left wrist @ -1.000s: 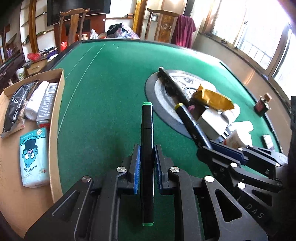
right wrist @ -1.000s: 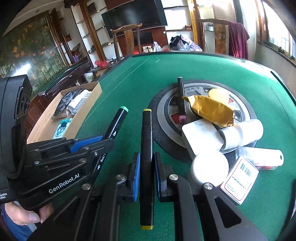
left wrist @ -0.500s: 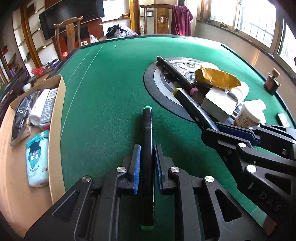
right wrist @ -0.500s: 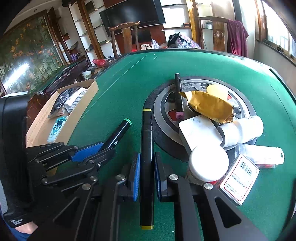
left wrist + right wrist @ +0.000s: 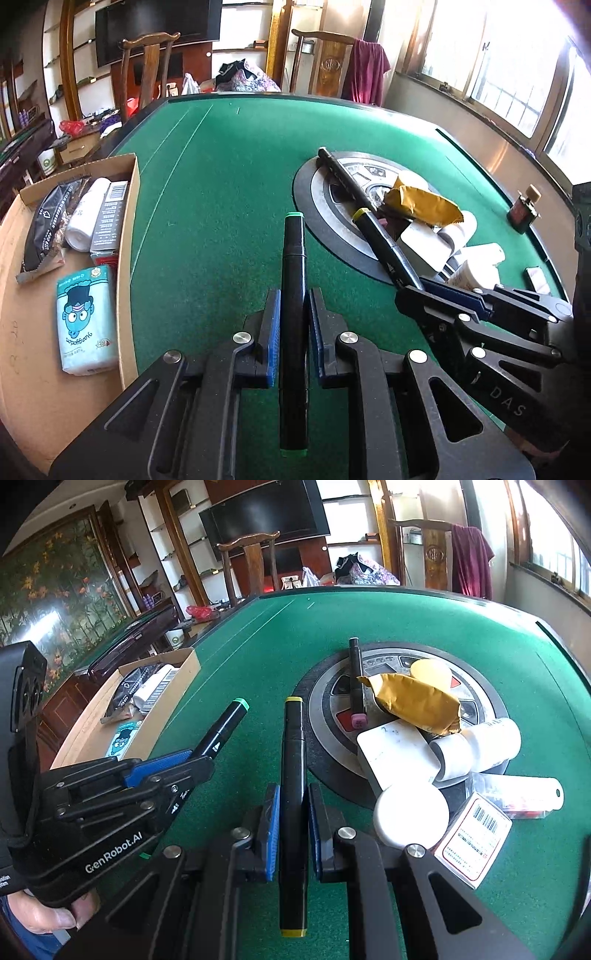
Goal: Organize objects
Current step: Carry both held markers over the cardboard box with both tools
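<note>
My left gripper is shut on a black marker with green caps, held above the green felt. The right gripper is shut on a black marker with yellow caps. Each gripper shows in the other's view: the right gripper with its yellow-capped marker, and the left gripper with its green-capped marker. A third black marker with a pink cap lies on the round centre plate. To the left stands an open cardboard box.
On and beside the centre plate lie a gold packet, white rolls, a white round lid, a barcoded card and a clear pouch. The box holds a tissue pack, a dark bag and a white roll. A small bottle stands at the right rim.
The left wrist view tilted and swung back, so the table shifted in frame. Both markers stay gripped. The left gripper shifted a little in the right wrist view.
</note>
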The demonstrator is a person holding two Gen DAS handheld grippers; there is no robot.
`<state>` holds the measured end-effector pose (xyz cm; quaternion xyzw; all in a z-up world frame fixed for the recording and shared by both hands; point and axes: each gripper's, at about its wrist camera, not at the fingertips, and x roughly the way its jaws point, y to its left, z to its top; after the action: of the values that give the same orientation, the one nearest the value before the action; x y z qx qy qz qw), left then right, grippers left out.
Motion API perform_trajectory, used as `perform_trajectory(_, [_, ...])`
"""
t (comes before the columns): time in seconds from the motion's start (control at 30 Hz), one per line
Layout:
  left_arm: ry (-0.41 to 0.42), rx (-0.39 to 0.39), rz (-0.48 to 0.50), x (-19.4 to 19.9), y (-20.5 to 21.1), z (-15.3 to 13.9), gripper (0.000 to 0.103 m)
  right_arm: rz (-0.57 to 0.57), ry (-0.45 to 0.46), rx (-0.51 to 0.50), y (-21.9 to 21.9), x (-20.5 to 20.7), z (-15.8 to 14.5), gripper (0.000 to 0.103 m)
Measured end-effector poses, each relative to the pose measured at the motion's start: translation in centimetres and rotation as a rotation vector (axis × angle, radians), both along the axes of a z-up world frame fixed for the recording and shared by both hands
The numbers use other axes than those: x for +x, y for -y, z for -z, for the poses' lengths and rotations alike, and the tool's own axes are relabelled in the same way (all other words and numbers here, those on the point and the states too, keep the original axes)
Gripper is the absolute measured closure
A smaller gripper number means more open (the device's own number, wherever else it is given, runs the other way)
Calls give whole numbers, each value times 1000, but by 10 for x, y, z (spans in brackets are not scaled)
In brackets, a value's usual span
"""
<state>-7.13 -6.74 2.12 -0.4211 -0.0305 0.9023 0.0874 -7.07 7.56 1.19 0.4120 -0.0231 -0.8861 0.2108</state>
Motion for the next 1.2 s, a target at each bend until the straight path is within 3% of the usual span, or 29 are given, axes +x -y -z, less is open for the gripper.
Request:
perform_trajectory(0.3, [-39, 67, -31, 7, 15, -19, 89, 4, 8, -85, 2, 4, -9, 90])
perform_trajectory(0.53, [-84, 139, -76, 25, 53, -45, 89, -8, 15, -141, 16, 15, -18, 90])
perform_trajectory(0.93, [-140, 151, -177, 56, 133, -78, 89, -120, -27, -127, 94, 27, -50, 90])
perform_trajectory(1.2, [-121, 131, -272, 66, 195, -80, 89, -195, -4, -122, 147, 27, -55, 90])
